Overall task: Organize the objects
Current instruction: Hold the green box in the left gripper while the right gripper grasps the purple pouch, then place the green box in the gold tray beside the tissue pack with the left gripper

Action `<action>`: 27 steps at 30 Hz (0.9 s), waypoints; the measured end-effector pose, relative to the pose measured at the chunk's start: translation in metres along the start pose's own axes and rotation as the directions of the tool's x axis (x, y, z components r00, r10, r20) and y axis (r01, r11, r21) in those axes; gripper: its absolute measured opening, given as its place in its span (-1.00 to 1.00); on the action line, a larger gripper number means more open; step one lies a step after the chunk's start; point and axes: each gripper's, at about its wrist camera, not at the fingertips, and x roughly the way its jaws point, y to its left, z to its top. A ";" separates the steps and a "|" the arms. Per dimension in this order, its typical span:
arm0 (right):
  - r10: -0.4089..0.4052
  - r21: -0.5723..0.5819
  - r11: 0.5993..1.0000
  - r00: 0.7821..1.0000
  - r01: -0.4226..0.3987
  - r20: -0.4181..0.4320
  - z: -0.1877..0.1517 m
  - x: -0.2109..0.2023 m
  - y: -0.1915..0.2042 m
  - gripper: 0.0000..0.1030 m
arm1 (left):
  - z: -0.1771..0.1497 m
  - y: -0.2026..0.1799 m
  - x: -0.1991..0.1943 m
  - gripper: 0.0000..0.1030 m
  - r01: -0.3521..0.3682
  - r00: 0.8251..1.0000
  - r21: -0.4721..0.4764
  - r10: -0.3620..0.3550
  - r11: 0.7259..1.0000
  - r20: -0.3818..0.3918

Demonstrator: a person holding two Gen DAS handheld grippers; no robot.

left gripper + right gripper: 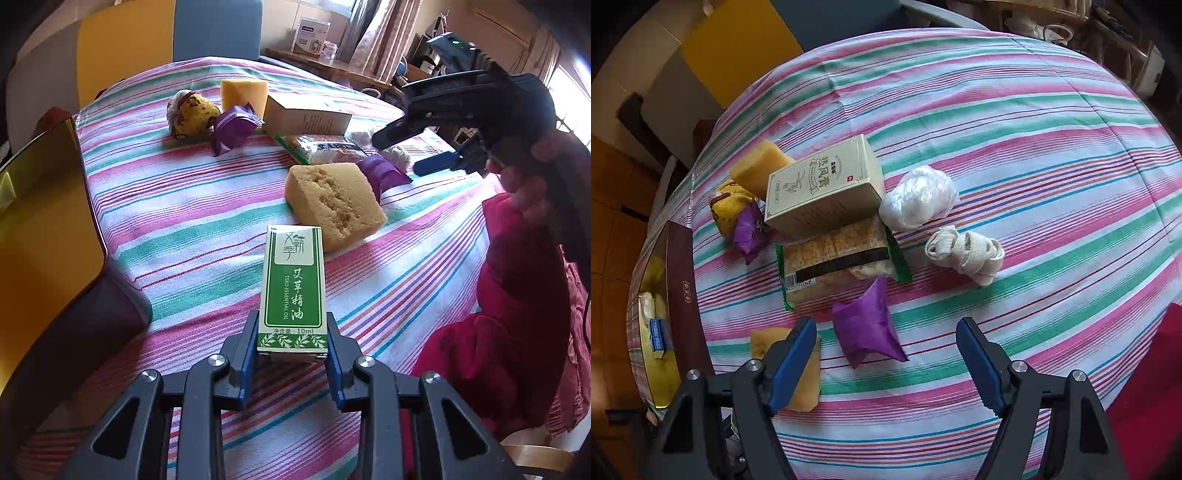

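Observation:
My left gripper (292,321) is shut on a slim green and white essential-oil box (293,280), held upright above the striped tablecloth (177,206). My right gripper (886,326) is open and points down over a purple packet (866,328), which lies between its fingers without touching the pads. A tan sponge (805,373) lies partly under the left finger. In the left wrist view the right gripper (410,151) hovers at the far right, held by a hand in a pink sleeve (517,295).
Beyond lie a green-edged cracker packet (838,258), a cream box (823,184), a white plastic bundle (918,197), a folded white strap (964,254), a yellow sponge (759,168) and a second purple packet (750,230). A brown gold-lined case (679,295) sits at the left edge.

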 end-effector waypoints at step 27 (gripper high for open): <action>-0.102 -0.115 0.988 0.994 0.106 0.040 0.006 0.019 0.000 -0.29 | -0.003 0.041 -0.108 -0.41 -0.025 0.982 -0.172 0.056 0.985 0.178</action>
